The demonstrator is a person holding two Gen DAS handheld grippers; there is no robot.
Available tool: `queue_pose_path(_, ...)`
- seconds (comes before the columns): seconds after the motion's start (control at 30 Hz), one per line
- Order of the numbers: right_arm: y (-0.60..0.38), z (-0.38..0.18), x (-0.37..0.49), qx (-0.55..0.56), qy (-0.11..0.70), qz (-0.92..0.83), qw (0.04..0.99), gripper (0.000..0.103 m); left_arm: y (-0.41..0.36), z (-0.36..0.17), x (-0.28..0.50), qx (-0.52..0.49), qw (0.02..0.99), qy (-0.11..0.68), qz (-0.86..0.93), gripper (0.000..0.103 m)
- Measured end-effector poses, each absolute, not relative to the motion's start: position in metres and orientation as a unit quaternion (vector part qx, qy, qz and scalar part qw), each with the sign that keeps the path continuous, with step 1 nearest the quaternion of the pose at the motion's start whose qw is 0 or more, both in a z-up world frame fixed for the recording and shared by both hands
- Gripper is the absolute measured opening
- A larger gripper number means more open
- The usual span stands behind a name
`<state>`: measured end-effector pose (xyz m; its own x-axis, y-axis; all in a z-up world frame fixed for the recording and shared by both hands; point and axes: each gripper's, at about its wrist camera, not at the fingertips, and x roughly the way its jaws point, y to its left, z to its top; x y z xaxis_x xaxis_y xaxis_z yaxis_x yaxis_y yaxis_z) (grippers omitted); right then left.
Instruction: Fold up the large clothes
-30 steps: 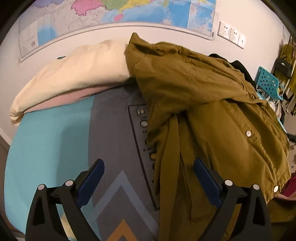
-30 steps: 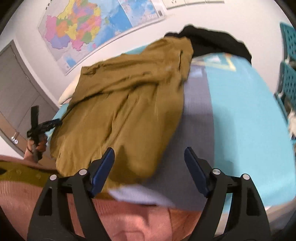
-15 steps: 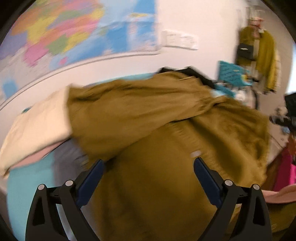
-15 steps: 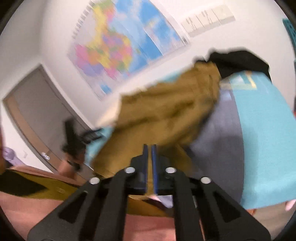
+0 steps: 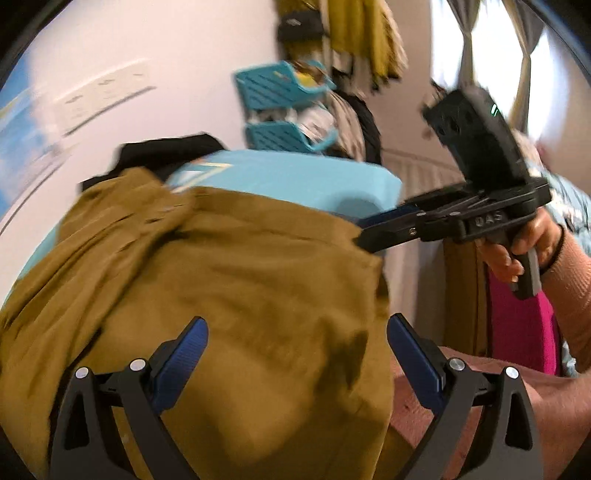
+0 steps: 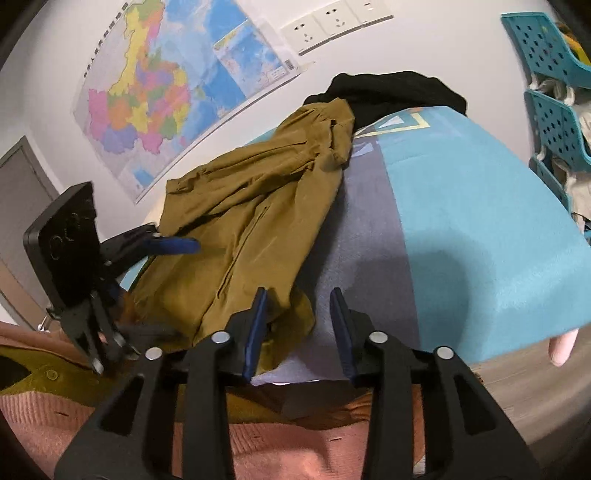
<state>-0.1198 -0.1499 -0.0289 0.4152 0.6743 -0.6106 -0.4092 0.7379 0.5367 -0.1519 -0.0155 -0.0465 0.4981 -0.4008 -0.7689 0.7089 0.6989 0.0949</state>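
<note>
- An olive jacket (image 6: 258, 221) lies rumpled on a bed (image 6: 480, 229), which has a turquoise-and-grey cover; the jacket's near hem hangs at the bed's front edge.
- The jacket's far end reaches a black garment (image 6: 391, 92) bunched at the wall side of the bed.
- The left gripper (image 5: 295, 354) is spread wide above the jacket, with cloth filling the view between its blue pads (image 5: 184, 354); no pad presses on the fabric.
- From the right wrist view, the left gripper (image 6: 173, 245) points in over the jacket's left edge.
- The right gripper (image 6: 299, 328) has its jaws partly apart and opening; the jacket's hem sits just at its left pad, and the gap between the pads shows grey cover.
- In the left wrist view, the right gripper (image 5: 373, 236) tips touch the jacket's right edge, held by a hand (image 5: 524, 247) in a pink sleeve (image 5: 569, 291).
- A map (image 6: 177, 92) and sockets (image 6: 332, 22) are on the wall behind the bed.
- Teal baskets (image 6: 554, 74) stand to the bed's right.
</note>
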Motion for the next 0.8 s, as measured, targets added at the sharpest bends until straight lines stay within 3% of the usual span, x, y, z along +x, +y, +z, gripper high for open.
queue_pose_path(0.03, -0.15, -0.029, -0.123, 0.15, 0.427, 0.328, 0.829, 0.038, -0.023, -0.051, -0.149, 0.212, 0.838, 0.381, -0.328, 0.092)
queue_pose_path(0.07, -0.151, -0.029, -0.124, 0.148, 0.425, 0.327, 0.831, 0.039, -0.03, -0.058, -0.144, 0.224, 0.834, 0.386, -0.324, 0.072)
queue_pose_path(0.17, -0.152, -0.027, -0.13, 0.135, 0.417, 0.331, 0.836, 0.043, -0.024, -0.06, -0.126, 0.183, 0.821, 0.419, -0.341, 0.03)
queue_pose_path(0.23, -0.149, -0.025, -0.134, 0.114, 0.412, 0.332, 0.841, 0.046, -0.003, -0.045, -0.121, 0.135, 0.829, 0.415, -0.351, 0.016)
queue_pose_path(0.33, -0.138, -0.024, -0.136, 0.076, 0.406, 0.341, 0.845, 0.049, 0.028, -0.026, -0.11, 0.069, 0.834, 0.42, -0.35, 0.012)
queue_pose_path(0.37, -0.132, -0.023, -0.137, 0.064, 0.4, 0.35, 0.844, 0.05, 0.031, -0.023, -0.107, 0.062, 0.837, 0.419, -0.347, 0.004)
queue_pose_path(0.57, -0.093, -0.024, -0.127, -0.007, 0.376, 0.337, 0.863, 0.052, 0.045, -0.023, -0.093, 0.026, 0.829, 0.437, -0.347, 0.004)
queue_pose_path(0.7, -0.079, -0.023, -0.11, 0.03, 0.35, 0.341, 0.872, 0.052, 0.041, -0.021, -0.096, 0.032, 0.831, 0.435, -0.347, 0.005)
queue_pose_path(0.77, -0.076, -0.022, -0.107, 0.046, 0.345, 0.36, 0.866, 0.043, 0.042, -0.021, -0.091, 0.034, 0.835, 0.436, -0.334, 0.011)
queue_pose_path(0.8, -0.076, -0.02, -0.107, 0.057, 0.345, 0.375, 0.858, 0.018, 0.045, -0.021, -0.09, 0.029, 0.836, 0.436, -0.333, 0.013)
